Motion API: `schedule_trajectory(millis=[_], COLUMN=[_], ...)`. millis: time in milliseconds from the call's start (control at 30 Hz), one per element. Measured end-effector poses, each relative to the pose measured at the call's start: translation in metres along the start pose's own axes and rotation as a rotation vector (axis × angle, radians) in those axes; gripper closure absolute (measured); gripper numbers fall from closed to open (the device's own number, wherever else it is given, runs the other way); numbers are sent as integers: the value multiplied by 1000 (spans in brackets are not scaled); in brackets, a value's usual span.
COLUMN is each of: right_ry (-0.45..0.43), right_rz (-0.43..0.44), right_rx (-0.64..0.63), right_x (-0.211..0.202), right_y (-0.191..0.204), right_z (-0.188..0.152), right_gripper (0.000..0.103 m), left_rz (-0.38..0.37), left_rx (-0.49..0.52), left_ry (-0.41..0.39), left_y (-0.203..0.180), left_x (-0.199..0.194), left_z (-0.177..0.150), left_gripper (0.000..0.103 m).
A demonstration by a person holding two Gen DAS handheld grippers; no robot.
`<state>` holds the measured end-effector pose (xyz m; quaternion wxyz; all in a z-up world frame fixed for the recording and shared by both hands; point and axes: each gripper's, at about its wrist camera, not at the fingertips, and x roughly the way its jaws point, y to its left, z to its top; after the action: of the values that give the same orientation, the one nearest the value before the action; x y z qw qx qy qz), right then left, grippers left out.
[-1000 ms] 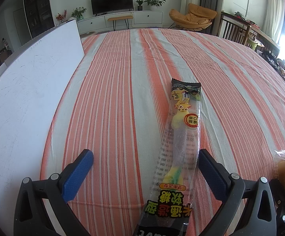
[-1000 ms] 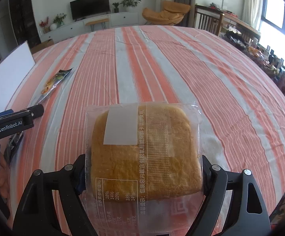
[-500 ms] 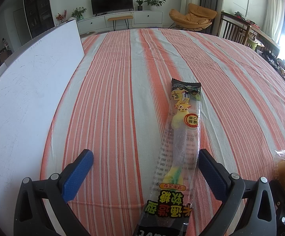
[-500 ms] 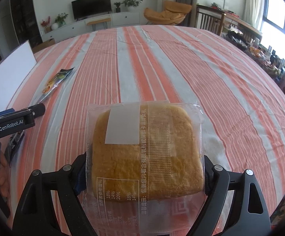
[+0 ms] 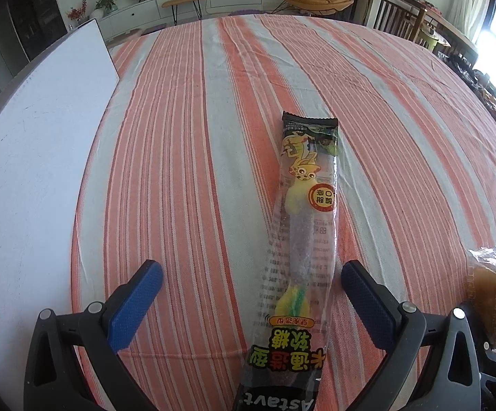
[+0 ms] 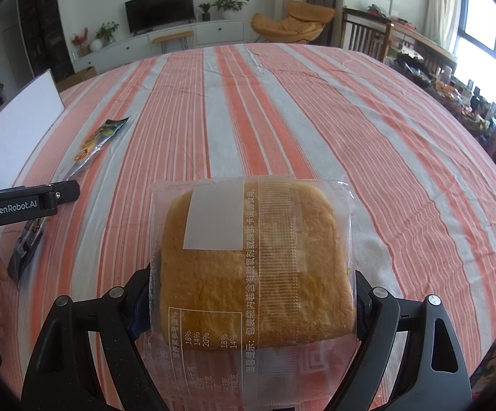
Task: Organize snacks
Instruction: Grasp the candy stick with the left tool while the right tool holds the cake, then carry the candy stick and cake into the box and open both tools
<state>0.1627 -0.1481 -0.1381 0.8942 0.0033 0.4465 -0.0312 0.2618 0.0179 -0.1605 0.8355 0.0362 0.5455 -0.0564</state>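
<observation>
Almost nothing has changed over the last second: in the left view the candy packet [image 5: 304,239] lies exactly where it did, and in the right view the bread packet [image 6: 254,267] sits a shade lower in the picture, so your right hand has drifted only slightly. That reads as a pause with both pickups lined up and neither snack lifted or sorted yet.

Your left claw [image 5: 253,294] stands wide open, low over the striped counter [image 5: 186,137], its blue pads on either side of the candy packet's near end and touching nothing. The packet runs lengthwise between them, closer to the right pad, so a squeeze would meet that side first.

Your right claw [image 6: 248,304] has its pads at the two side edges of the bread packet, with the wrapper hiding the pads themselves. I cannot tell whether it is squeezing or merely bracketing the loaf, which appears to rest on the cloth.

The white board [image 5: 35,157] lies along the counter's left edge.
</observation>
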Motion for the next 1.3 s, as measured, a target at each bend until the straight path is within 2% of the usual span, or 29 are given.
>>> schedule_trajectory(millis=[67, 133, 200, 267, 300, 367, 433, 567, 633, 800, 833, 867, 900, 933, 967, 1033, 1067, 1100, 1133, 1167, 1200, 1233, 1300], right_ry=[71, 151, 178, 184, 190, 191, 177, 125, 109, 115, 116, 115, 115, 114, 113, 109, 107, 105, 103, 101, 99, 97, 93], right_rz=[12, 20, 54, 75, 93, 121, 132, 191, 190, 204, 207, 210, 215, 222, 226, 229, 230, 230, 230, 231, 233, 235, 243], right_rx=[-16, -15, 11, 22, 22, 30, 61, 125, 129, 165, 169, 170, 171, 173, 176, 180, 181, 184, 188, 195, 202, 209, 220], right_x=[-1, -2, -10, -16, -17, -21, -32, -53, -59, -56, -55, -55, -54, -54, -54, -55, -55, -55, -55, -55, -55, -55, -55], right_y=[-1, -6, -15, -21, -23, -27, -33, -39, -39, -45, -44, -43, -43, -43, -43, -44, -45, -46, -48, -49, -51, -52, -54], right_z=[4, 7, 10, 13, 14, 15, 12, 5, 2, -6, -6, -7, -6, -7, -8, -9, -9, -9, -10, -10, -11, -11, -12], right_gripper=[15, 16, 16, 16, 20, 28, 29, 29, 29, 29, 29, 29, 29, 29, 29, 29, 29, 29, 29, 29, 29, 29, 29], left_rz=[-21, -35, -44, -37, -40, -85, -160, -236, -237, -204, -193, -179, -163, -140, -109, -34, -22, -23, -41, -38, -30, -37, -101], left_rx=[45, 72, 92, 85, 73, 34, -19, -101, -111, -44, -37, -27, -16, -1, 16, 64, 79, 83, 76, 78, 89, 87, 34], left_ry=[29, -12, -47, -54, -55, -62, -78, -122, -117, -104, -98, -90, -81, -79, -83, -95, -112, -115, -124, -142, -143, -136, -144], left_y=[-4, -7, -11, -13, -13, -7, 0, 12, 15, 1, -3, -6, -10, -14, -19, -28, -31, -33, -30, -30, -31, -29, -20], left_x=[-1, -8, -17, -20, -21, -29, -40, -58, -58, -55, -53, -51, -47, -42, -38, -32, -32, -32, -33, -36, -37, -37, -43], left_z=[0, -4, -8, -11, -13, -19, -28, -49, -56, -61, -59, -59, -57, -56, -57, -57, -57, -57, -58, -57, -56, -55, -53], left_gripper=[1, 16, 54, 73, 77, 81, 84, 88, 88, 84, 81, 67, 43, 33, 26, 26, 25, 28, 35, 65, 79, 81, 92])
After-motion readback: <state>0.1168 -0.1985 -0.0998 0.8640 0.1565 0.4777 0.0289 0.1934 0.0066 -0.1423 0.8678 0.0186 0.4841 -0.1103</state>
